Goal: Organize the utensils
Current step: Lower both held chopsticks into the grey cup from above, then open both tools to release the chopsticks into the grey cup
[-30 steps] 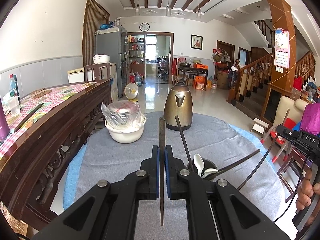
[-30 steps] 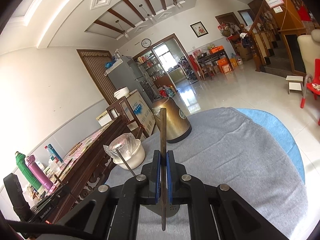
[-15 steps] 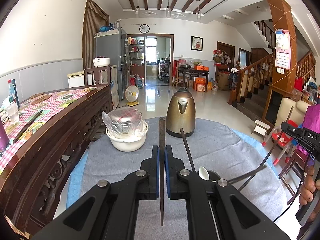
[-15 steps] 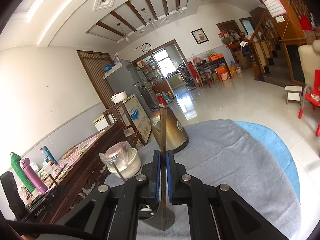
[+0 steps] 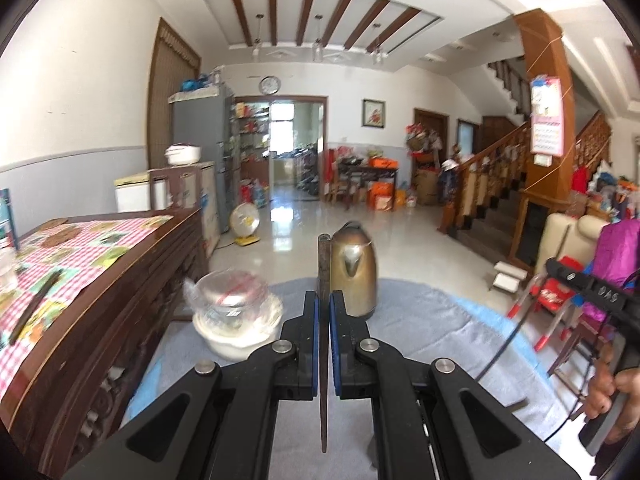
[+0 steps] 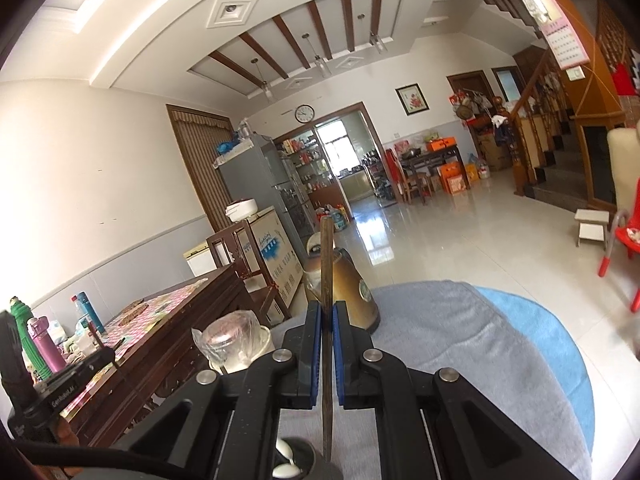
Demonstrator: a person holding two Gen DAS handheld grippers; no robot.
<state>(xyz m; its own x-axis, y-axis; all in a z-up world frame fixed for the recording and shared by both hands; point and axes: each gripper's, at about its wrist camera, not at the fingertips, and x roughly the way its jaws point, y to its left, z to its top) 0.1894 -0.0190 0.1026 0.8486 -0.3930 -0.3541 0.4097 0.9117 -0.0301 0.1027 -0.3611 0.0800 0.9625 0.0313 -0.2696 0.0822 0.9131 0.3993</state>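
Note:
My left gripper [image 5: 323, 300] is shut on a dark chopstick [image 5: 323, 400] that stands upright between the blue pads and sticks out above and below them. In the right wrist view, my right gripper [image 6: 327, 310] is shut on a second dark chopstick [image 6: 328, 408], also upright. Its lower tip hangs over a dark utensil holder [image 6: 320, 470] at the bottom edge, which holds a white spoon [image 6: 286, 468]. The holder is hidden in the left wrist view. Both grippers are raised above the grey cloth [image 5: 420, 320].
A brass kettle [image 5: 354, 276] and a white bowl [image 5: 236, 340] with a plastic-wrapped pot stand at the far side of the cloth-covered round table. A wooden sideboard [image 5: 100, 300] with a chequered cloth runs along the left. A hand [image 5: 612, 392] holds the right gripper's handle.
Both grippers have risen with their chopsticks. The utensil holder and spoon have dropped out of the left wrist view and sunk to the bottom edge of the right wrist view.

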